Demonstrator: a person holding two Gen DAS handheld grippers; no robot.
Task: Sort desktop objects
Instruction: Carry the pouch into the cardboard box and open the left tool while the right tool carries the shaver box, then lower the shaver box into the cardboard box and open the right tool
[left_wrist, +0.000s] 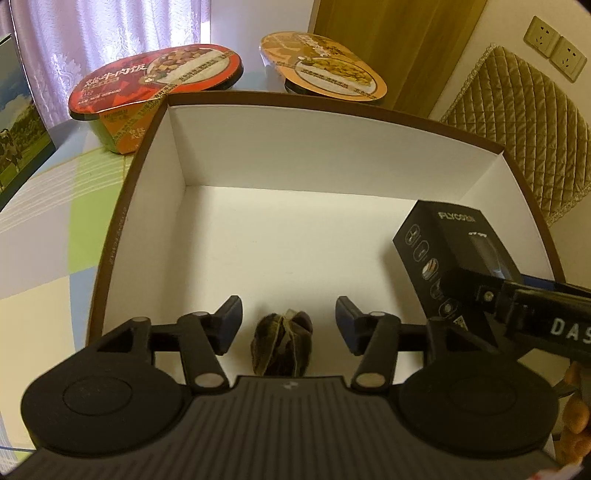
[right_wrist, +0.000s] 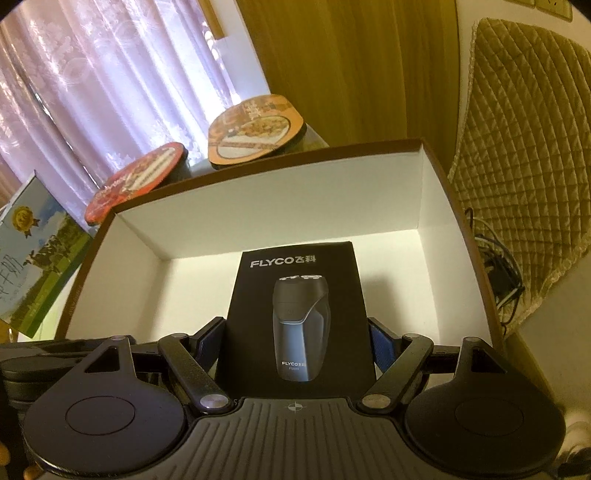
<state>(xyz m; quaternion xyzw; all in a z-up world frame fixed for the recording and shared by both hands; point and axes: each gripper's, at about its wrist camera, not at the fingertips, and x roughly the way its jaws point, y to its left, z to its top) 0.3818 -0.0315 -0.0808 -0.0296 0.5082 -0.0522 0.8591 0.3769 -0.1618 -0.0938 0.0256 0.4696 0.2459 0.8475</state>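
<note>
The right hand-held gripper (right_wrist: 297, 339) pinched the black cardboard shaver box (right_wrist: 295, 314) upright inside the white-lined brown carton (right_wrist: 280, 206), seemingly to set it down, while the left hand-held gripper (left_wrist: 288, 321) hung spread above a dark crumpled tea bag (left_wrist: 282, 341).

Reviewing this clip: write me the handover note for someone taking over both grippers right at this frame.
Left gripper: open, empty, hanging over the near end of the white box, with the dark tea bag lying on the box floor between its fingers.
Right gripper: shut on the black Flyco shaver box, held over the right side of the white box; whether it touches the floor cannot be told.
Done: tea bag is in the box.
Left: release the shaver box. The red meal bowl and orange meal bowl sit on the table beyond the far wall, perhaps to be sorted next.
</note>
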